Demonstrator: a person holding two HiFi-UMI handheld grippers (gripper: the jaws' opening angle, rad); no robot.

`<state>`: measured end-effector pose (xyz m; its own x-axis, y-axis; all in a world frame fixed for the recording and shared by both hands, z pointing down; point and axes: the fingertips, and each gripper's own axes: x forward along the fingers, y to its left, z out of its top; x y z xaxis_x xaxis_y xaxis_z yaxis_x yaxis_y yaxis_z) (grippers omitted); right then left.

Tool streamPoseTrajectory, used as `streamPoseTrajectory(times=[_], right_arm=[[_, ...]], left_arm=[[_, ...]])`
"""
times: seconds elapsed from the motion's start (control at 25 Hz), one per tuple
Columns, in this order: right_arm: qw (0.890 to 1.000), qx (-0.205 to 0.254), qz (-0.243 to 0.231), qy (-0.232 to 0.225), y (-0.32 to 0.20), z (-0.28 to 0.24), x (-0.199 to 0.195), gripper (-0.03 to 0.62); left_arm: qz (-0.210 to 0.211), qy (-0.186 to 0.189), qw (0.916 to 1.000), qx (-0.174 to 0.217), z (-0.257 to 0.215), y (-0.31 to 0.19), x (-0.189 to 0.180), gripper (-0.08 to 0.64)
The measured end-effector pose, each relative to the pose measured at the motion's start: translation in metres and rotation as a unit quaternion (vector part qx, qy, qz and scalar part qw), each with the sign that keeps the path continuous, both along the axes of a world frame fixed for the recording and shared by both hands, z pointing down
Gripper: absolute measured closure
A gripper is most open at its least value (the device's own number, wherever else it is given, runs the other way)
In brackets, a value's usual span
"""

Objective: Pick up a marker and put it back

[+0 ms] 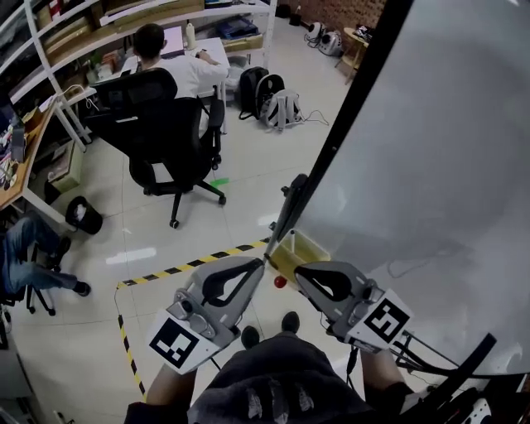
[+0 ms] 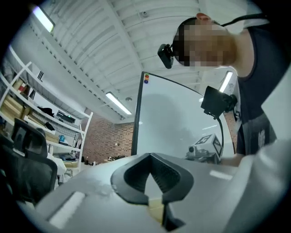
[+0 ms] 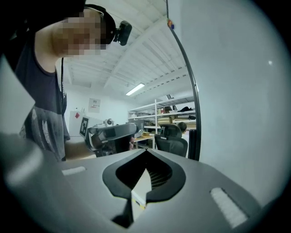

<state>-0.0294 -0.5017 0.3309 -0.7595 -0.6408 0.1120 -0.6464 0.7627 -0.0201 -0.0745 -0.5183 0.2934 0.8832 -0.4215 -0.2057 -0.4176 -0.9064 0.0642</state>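
We stand on a pale tiled floor (image 1: 240, 182) in a workshop with shelving (image 1: 124, 16) along the far wall, and a strip of yellow-and-black tape (image 1: 190, 266) runs across the tiles near our feet. A big whiteboard (image 1: 431, 149) fills the right side of the head view. Its yellowish tray (image 1: 308, 247) sits at the bottom edge, just ahead of both grippers. Farther off, a person (image 1: 178, 62) sits at a desk behind a black office chair (image 1: 161, 124), and backpacks (image 1: 277, 103) lie on the floor near them.

We hold the left gripper (image 1: 262, 262) and the right gripper (image 1: 299, 272) side by side near the tray, tips angled toward each other. In the left gripper view the left gripper (image 2: 150, 154) has its jaws pressed together at the tips with nothing between them. The right gripper view shows the right gripper (image 3: 146, 150) with its jaws likewise meeting at the tips and empty. Each view catches the other gripper beside the board.

A small red round object (image 1: 280, 281) lies between the two gripper tips, just beside the near end of the tray. Neither jaw touches it. We cannot tell whether it is the marker seen end-on.
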Motion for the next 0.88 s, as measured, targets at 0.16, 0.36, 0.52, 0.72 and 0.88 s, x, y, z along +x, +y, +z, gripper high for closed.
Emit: streamPoseTrajectory(times=[0.16,0.36,0.52,0.72,0.88], right_arm=[[1.0,0.008,0.002,-0.005,0.013,-0.006,-0.004,0.592],[1.0,0.008,-0.003,0.002,0.033,-0.001,-0.01,0.592],[1.0,-0.004,-0.002,0.013,0.05,0.006,-0.007,0.592],[1.0,0.007,-0.01,0.013,0.076,-0.005,0.003,0.592],[0.999,0.022,-0.023,0.001,0.106,-0.013,0.021,0.592]], left_arm=[[0.026,-0.05,0.9983,-0.017,0.012,0.023,0.004,0.554],[0.044,-0.066,0.996,-0.042,0.031,0.05,0.008,0.554],[0.051,-0.069,0.9947,-0.057,0.034,0.064,0.011,0.554],[0.051,-0.07,0.995,-0.051,0.025,0.09,0.022,0.554],[0.039,-0.078,0.9954,-0.04,0.018,0.12,0.042,0.554]])
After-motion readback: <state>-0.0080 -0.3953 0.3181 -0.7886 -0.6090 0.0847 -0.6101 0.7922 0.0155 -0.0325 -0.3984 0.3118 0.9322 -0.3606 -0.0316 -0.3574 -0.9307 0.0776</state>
